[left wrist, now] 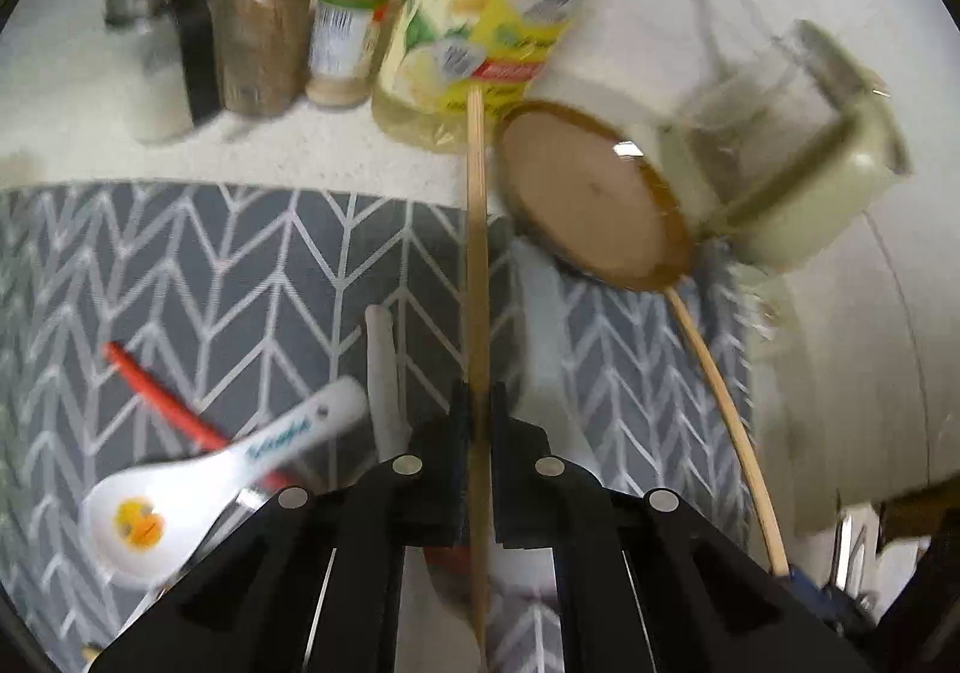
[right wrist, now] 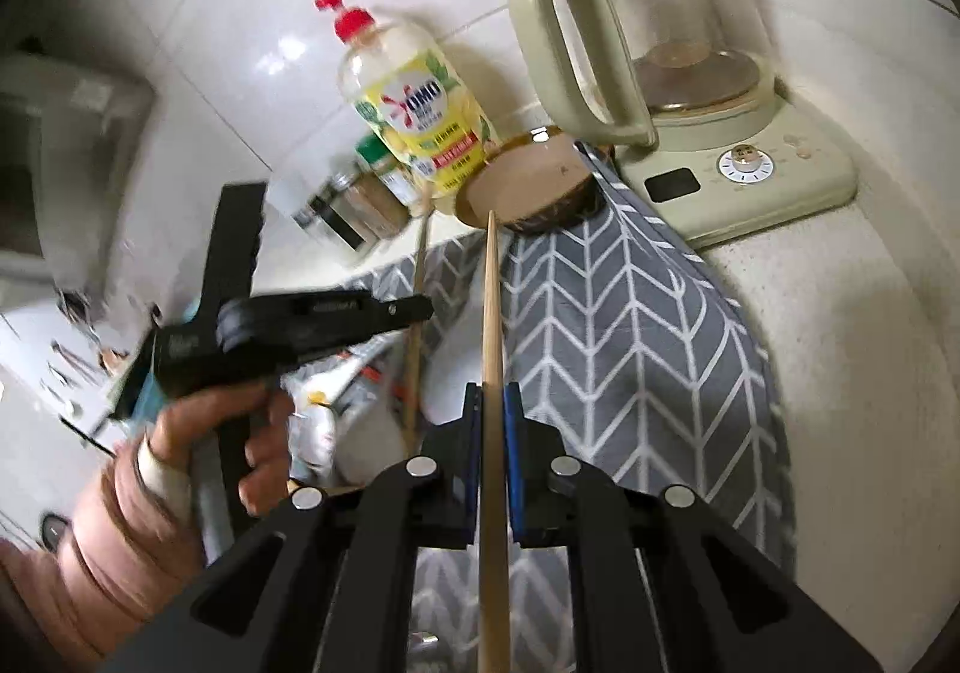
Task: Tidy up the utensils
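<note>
Wooden chopsticks are sitting one in each pair of tongs. The left tongs are clamped on a chopstick whose long axis is running straight ahead along the fingers, its far end pointing toward the dish-soap bottle and passing just left of the round wooden container. The right tongs are clamped on a second chopstick in the same way, its tip aiming at that container lying at the far edge of the grey patterned mat. Seen from the right wrist, the left tongs are hanging to the left and a little ahead, so both sticks are lying nearly parallel and near each other. Judging by this, the container's open mouth is straight ahead of both tips, the right stick seeming better lined up. A white spoon and a red-handled utensil are lying on the mat, left of the left tongs.
</note>
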`<state>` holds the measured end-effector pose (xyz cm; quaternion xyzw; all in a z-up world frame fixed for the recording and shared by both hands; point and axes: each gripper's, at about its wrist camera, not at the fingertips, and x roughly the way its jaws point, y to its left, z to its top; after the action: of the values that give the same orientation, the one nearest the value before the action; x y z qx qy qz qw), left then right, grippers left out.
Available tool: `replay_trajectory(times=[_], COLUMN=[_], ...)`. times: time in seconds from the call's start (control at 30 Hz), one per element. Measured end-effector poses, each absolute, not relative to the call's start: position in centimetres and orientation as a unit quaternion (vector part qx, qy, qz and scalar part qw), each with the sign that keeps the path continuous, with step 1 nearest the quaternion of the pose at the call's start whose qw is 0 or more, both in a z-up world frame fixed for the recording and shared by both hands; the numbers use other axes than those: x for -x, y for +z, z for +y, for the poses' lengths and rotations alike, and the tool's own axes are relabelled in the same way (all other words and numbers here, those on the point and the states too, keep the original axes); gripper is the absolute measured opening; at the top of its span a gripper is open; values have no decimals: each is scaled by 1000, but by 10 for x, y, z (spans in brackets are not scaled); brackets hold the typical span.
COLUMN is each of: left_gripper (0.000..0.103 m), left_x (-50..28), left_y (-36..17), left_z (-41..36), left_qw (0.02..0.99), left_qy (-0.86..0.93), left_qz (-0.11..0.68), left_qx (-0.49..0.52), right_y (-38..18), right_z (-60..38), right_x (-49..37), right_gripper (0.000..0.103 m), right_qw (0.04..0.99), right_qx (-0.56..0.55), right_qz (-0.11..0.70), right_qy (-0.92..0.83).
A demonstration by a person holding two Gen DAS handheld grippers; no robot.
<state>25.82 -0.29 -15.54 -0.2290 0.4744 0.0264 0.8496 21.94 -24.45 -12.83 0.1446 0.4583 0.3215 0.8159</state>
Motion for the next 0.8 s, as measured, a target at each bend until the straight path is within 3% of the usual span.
replay_trajectory(times=[0.2, 0.47, 0.63, 0.8], left_gripper=[7, 7, 7, 7], left_x=[-195, -73, -25, -20], left_y=[-86, 19, 9, -48], left_z=[8, 119, 204, 270], left_qw=[872, 890, 875, 843], left_qy=[6, 35, 104, 121], left_qz=[438, 401, 439, 494], left_qx=[219, 214, 176, 177], right_y=[-82, -16, -28, -71], right_z=[-211, -96, -1, 84], right_x=[-199, -157, -128, -108], right_gripper=[8, 8, 8, 8], right_qw=[815, 800, 773, 758], right_qx=[-170, -178, -180, -152], right_qz=[438, 395, 417, 481], right_qy=[339, 416, 443, 415])
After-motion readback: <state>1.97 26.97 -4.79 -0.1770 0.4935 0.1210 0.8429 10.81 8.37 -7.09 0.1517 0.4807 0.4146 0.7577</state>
